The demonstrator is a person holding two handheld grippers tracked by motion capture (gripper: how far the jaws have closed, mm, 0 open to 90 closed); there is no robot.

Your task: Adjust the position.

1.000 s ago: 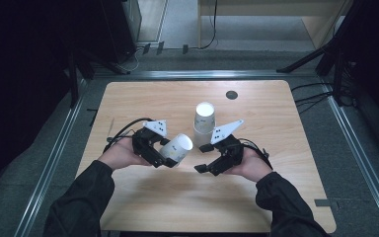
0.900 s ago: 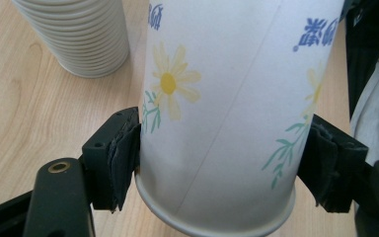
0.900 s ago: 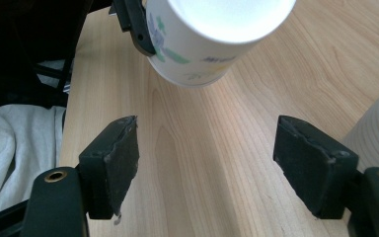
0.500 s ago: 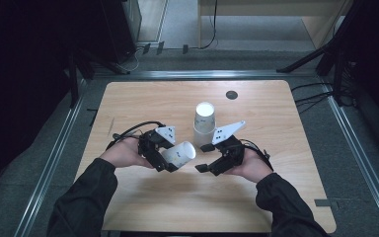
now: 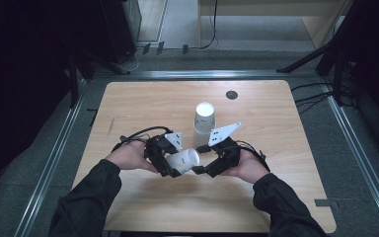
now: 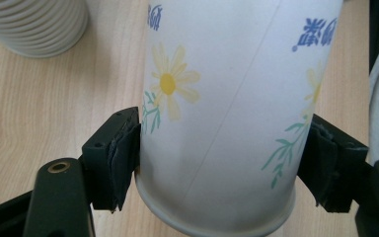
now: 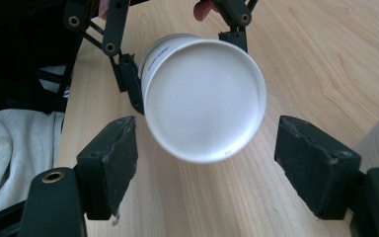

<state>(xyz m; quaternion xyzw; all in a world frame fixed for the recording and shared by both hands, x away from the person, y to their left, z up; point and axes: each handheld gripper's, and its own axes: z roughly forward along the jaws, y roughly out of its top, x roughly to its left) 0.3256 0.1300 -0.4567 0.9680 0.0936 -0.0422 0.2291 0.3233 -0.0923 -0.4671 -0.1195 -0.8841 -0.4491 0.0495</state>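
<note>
At a wooden bench (image 5: 143, 103), a person's left tool (image 5: 164, 157) grips a paper cup (image 5: 183, 160) printed with daisies, its two black pads pressed against opposite sides of the cup's wall near the rim. The cup lies tilted almost on its side above the bench's near middle, its closed white base turned toward the right tool (image 5: 208, 159). That tool faces the base with its jaws spread apart on either side, the pads clear of the cup and having just been opening. Just beyond the two tools, an upside-down stack of paper cups (image 5: 205, 117) stands on the bench. A small dark disc (image 5: 232, 95) sits near the far edge.
</note>
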